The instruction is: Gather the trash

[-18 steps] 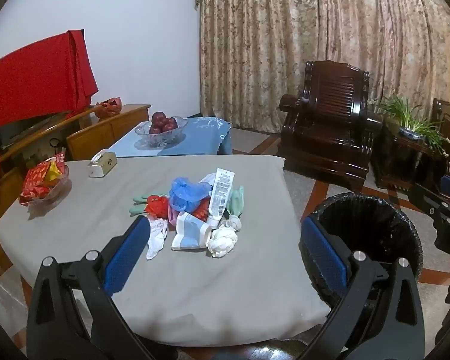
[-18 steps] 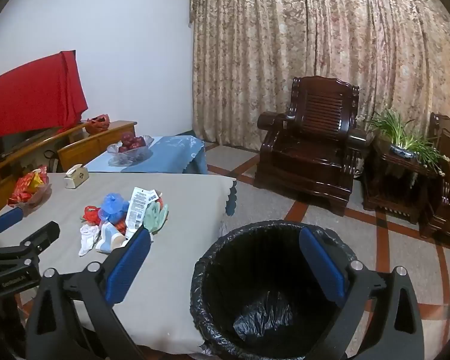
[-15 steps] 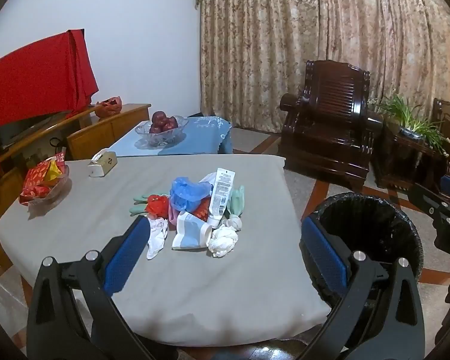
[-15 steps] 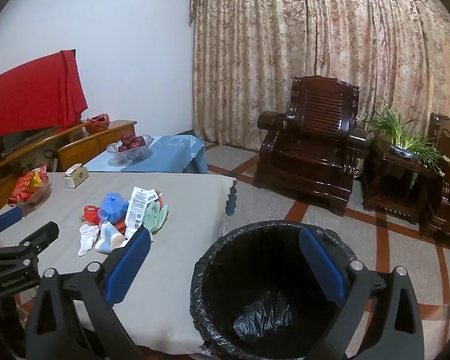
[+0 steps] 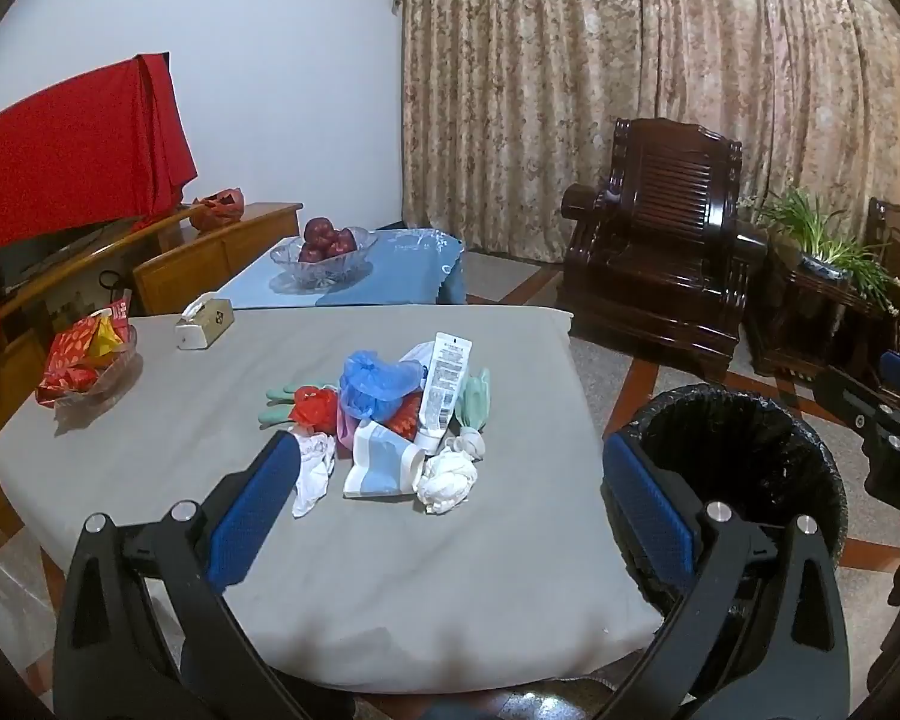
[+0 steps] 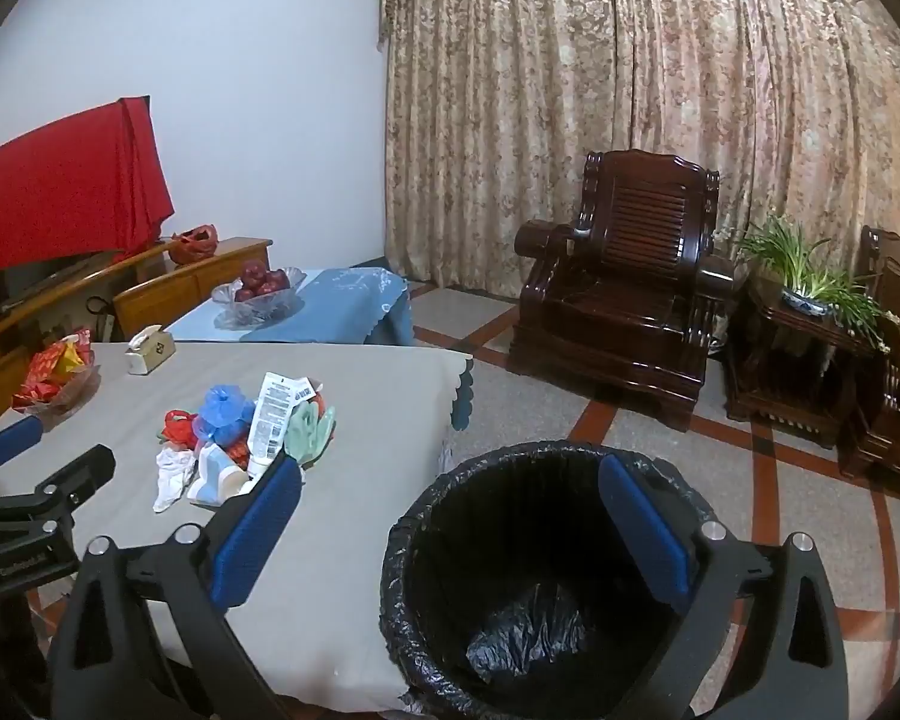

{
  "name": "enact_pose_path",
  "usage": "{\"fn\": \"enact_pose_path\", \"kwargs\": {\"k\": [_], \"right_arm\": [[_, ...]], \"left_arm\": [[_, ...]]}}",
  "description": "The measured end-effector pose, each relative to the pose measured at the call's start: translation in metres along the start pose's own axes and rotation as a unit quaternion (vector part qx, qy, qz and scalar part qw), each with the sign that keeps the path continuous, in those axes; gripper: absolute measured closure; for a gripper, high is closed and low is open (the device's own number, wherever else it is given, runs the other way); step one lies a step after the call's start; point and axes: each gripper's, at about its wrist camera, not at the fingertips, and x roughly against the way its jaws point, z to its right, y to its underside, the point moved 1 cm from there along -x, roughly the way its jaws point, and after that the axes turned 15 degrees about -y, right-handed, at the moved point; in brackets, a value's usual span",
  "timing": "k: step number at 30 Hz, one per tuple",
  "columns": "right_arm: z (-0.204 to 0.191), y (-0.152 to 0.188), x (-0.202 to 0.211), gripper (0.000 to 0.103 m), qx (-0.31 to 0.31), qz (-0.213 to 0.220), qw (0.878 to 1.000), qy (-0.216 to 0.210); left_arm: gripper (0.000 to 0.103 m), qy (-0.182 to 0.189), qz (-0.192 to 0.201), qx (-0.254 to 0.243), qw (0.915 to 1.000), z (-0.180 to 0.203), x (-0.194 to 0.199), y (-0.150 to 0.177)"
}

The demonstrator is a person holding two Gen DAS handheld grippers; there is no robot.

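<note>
A pile of trash lies mid-table on the grey cloth (image 5: 390,570): a white tube (image 5: 444,387), a blue plastic bag (image 5: 378,381), a red wrapper (image 5: 313,407), a crumpled white tissue (image 5: 445,477), a blue-white carton (image 5: 381,462) and green gloves (image 5: 474,402). The pile also shows in the right wrist view (image 6: 246,432). A black-lined trash bin (image 6: 546,588) stands on the floor right of the table (image 5: 744,462). My left gripper (image 5: 450,504) is open and empty, short of the pile. My right gripper (image 6: 450,528) is open and empty above the bin's rim.
A snack bowl (image 5: 87,354) and a tissue box (image 5: 205,324) sit at the table's far left. A fruit bowl (image 5: 324,249) stands on a blue-covered table behind. A dark wooden armchair (image 5: 660,240) and a plant stand (image 5: 822,276) are at the right.
Both views have shifted very slightly; the pile sits a touch nearer in the left wrist view. Both grippers stay open and empty.
</note>
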Motion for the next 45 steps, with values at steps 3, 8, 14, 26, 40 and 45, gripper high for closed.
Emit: {"fn": "enact_pose_path", "kwargs": {"k": [3,8,14,26,40,45], "right_arm": [[0.0001,-0.0003,0.0004,0.006,0.0,0.0,1.0,0.0],[0.0003,-0.0006,0.0002,0.006,0.0,-0.001,1.0,0.001],[0.0003,-0.0004,0.0004,0.006,0.001,-0.001,1.0,0.001],[0.0033,0.0003,-0.0034,0.006,0.001,0.0,1.0,0.001],[0.0035,-0.0003,0.0013,0.006,0.001,-0.002,1.0,0.001],[0.0024,-0.0008,0.0041,0.006,0.001,-0.002,1.0,0.001]], "left_arm": [[0.005,0.0,-0.001,0.0,1.0,0.0,-0.0001,0.0],[0.005,0.0,-0.001,0.0,1.0,-0.0002,-0.0003,-0.0002],[0.005,0.001,-0.002,0.0,1.0,0.0,-0.0004,-0.0001],[0.005,0.001,-0.002,0.0,1.0,-0.0001,-0.0005,-0.0001],[0.005,0.001,-0.002,0.001,1.0,-0.0003,-0.0004,-0.0001],[0.005,0.001,-0.002,0.001,1.0,-0.0004,-0.0004,-0.0001]]}}
